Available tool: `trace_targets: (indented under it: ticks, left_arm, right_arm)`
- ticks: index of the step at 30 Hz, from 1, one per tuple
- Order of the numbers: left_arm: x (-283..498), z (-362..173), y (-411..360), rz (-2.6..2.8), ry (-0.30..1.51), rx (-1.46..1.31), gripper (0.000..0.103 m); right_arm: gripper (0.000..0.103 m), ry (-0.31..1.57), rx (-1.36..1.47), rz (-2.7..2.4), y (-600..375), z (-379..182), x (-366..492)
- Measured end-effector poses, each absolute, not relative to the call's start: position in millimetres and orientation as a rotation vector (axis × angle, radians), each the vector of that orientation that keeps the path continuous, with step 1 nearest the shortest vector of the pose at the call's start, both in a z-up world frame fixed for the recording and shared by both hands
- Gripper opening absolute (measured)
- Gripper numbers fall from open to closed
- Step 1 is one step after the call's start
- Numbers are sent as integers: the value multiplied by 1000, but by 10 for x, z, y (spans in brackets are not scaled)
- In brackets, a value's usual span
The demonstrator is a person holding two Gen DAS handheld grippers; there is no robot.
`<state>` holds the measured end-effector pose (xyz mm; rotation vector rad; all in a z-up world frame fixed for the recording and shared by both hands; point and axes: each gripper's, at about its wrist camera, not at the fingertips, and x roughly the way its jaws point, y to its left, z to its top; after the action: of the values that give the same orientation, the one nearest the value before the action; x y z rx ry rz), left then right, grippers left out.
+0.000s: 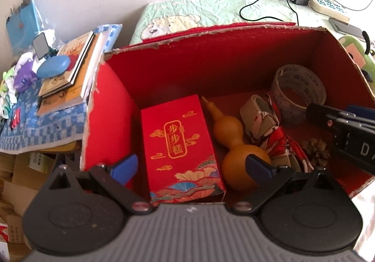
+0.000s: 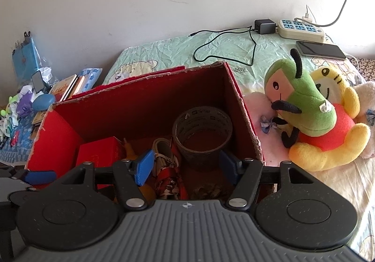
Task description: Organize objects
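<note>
An open red cardboard box [image 1: 164,67] sits on the bed. Inside it lie a red gift packet [image 1: 180,144], a tan gourd [image 1: 234,144], a folded red patterned cloth [image 1: 269,130], a tape roll [image 1: 297,90] and a dried brown clump [image 1: 315,149]. My left gripper [image 1: 194,168] is open and empty, hovering over the box's near edge above the packet and gourd. My right gripper [image 2: 187,165] is open and empty over the box's right half, above the cloth [image 2: 167,168] and tape roll [image 2: 202,135]. Its fingers [image 1: 328,116] show at the right of the left wrist view.
Plush toys [image 2: 311,109] lie right of the box [image 2: 145,100] on the bedsheet [image 2: 178,51]. A power strip [image 2: 302,29], charger with cable [image 2: 264,26] and phone [image 2: 321,49] lie at the back. A stack of books [image 1: 70,69], a blue case [image 1: 52,66] and small clutter sit on a blue cloth left.
</note>
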<state>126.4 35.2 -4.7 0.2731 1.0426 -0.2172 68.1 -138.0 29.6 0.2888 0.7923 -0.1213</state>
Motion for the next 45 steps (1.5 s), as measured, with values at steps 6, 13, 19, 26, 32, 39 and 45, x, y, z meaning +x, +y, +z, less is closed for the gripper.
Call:
trace_targets:
  ticks: [6, 13, 19, 26, 32, 39, 45]
  left_arm:
    - [1285, -130, 356, -246, 1101, 244, 94]
    - [1279, -146, 353, -257, 1111, 225, 94]
    - [1298, -178, 351, -262, 1131, 214, 96]
    - [1286, -169, 337, -257, 1119, 224, 98]
    - [1277, -147, 334, -255, 1112, 230, 99]
    - [1267, -124, 334, -249, 1091, 244, 99]
    - [1276, -139, 336, -243, 1096, 244, 99]
  right_arm:
    - [64, 782, 309, -107, -1394, 299, 657]
    - [64, 774, 315, -108, -1400, 300, 648]
    - [64, 771, 322, -105, -1413, 300, 644]
    - [64, 769, 312, -106, -1402, 301, 646]
    - [64, 768, 303, -103, -1395, 298, 642]
    - [64, 767, 293, -104, -1385, 298, 641]
    - [65, 765, 292, -104, -1379, 294, 633]
